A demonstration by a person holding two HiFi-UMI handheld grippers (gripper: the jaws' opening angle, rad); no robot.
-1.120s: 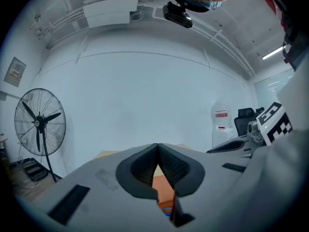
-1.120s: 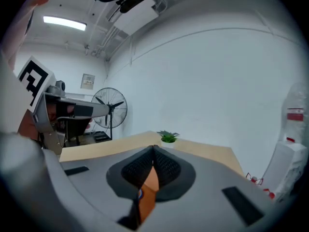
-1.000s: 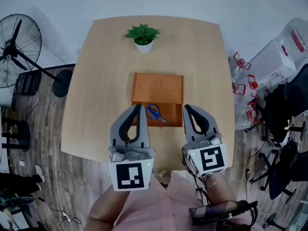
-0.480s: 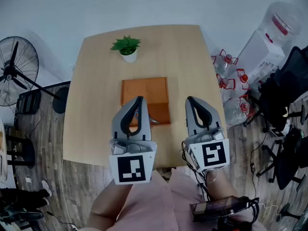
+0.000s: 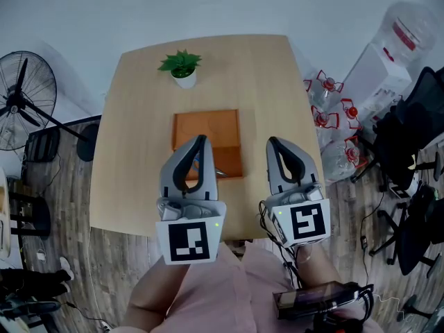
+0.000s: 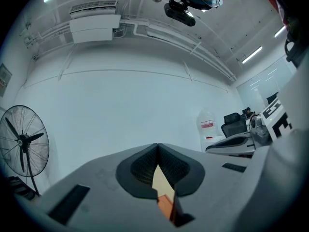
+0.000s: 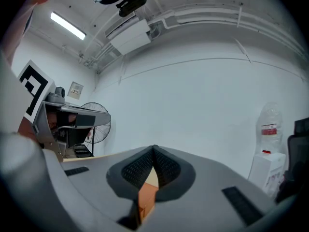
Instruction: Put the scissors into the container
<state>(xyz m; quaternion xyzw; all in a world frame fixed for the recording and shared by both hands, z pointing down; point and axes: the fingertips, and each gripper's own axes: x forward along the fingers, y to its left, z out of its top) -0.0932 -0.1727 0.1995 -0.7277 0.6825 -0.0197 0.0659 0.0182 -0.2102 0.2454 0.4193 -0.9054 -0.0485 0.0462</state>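
- Head view: a light wooden table carries a small green plant in a white pot near its far edge and a flat orange rectangular container at its middle.
- The left gripper hangs over the near part of the container, and the right gripper hangs just to the right of it, over bare table. Both are held above the surface.
- The blue-handled metal scissors appear to lie inside the container at its near edge. Only a silvery blade end and a hint of blue show past the left gripper, which covers the rest.
- Left gripper view: the grey jaws of the left gripper meet at their tips with nothing between them. Through the slot below the tips show a strip of table and a corner of the container. A black standing fan stands off to the left.
- Right gripper view: the right gripper is likewise closed tip to tip and empty, with the container seen through the slot under its tips.
- Progress, as a judgement: with the scissors apparently resting in the container and neither gripper holding anything, the placing looks done. All that seems left is to confirm the scissors sit fully inside, which the left gripper hides.
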